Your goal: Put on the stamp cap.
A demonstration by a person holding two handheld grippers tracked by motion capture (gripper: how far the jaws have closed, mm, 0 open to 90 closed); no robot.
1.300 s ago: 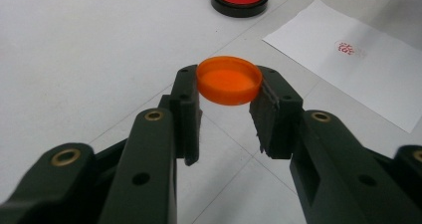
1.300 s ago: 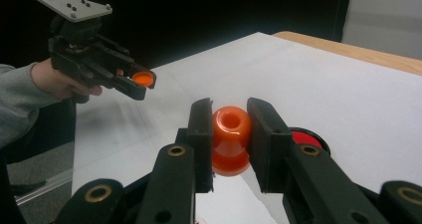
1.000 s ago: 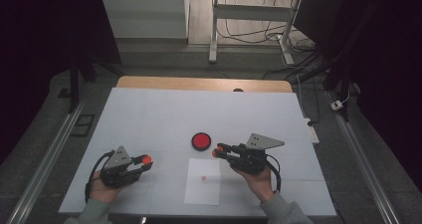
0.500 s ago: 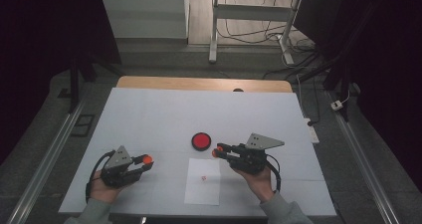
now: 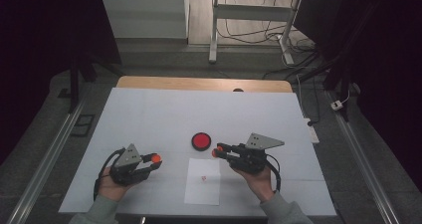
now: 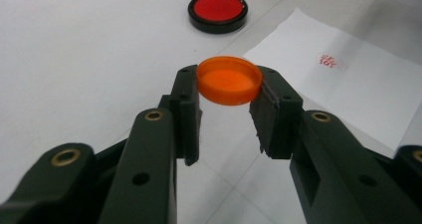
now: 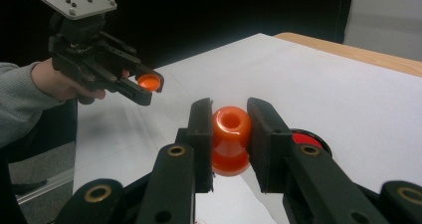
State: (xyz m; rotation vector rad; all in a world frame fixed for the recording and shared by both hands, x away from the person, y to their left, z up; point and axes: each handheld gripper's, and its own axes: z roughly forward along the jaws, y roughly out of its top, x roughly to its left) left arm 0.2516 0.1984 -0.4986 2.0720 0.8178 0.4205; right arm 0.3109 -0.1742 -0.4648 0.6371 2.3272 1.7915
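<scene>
My left gripper (image 6: 225, 92) (image 5: 154, 160) is shut on an orange cap (image 6: 229, 79) (image 5: 156, 158), held open side up above the table's left front. My right gripper (image 7: 230, 118) (image 5: 217, 151) is shut on an orange stamp (image 7: 231, 139) (image 5: 218, 152), its hollow end facing the camera. In the right gripper view the left gripper (image 7: 145, 87) holds the cap (image 7: 148, 81) farther off. A red ink pad (image 5: 201, 141) (image 6: 218, 10) in a black round case lies between the two grippers. A white paper sheet (image 5: 203, 181) (image 6: 348, 92) with a small red stamp mark (image 6: 327, 60) (image 5: 203, 177) lies at the front.
The white table top (image 5: 164, 114) ends in a wooden strip (image 5: 199, 83) at the far edge. Metal rails (image 5: 45, 164) run along both sides. A desk frame with cables (image 5: 249, 30) stands beyond the table on the floor.
</scene>
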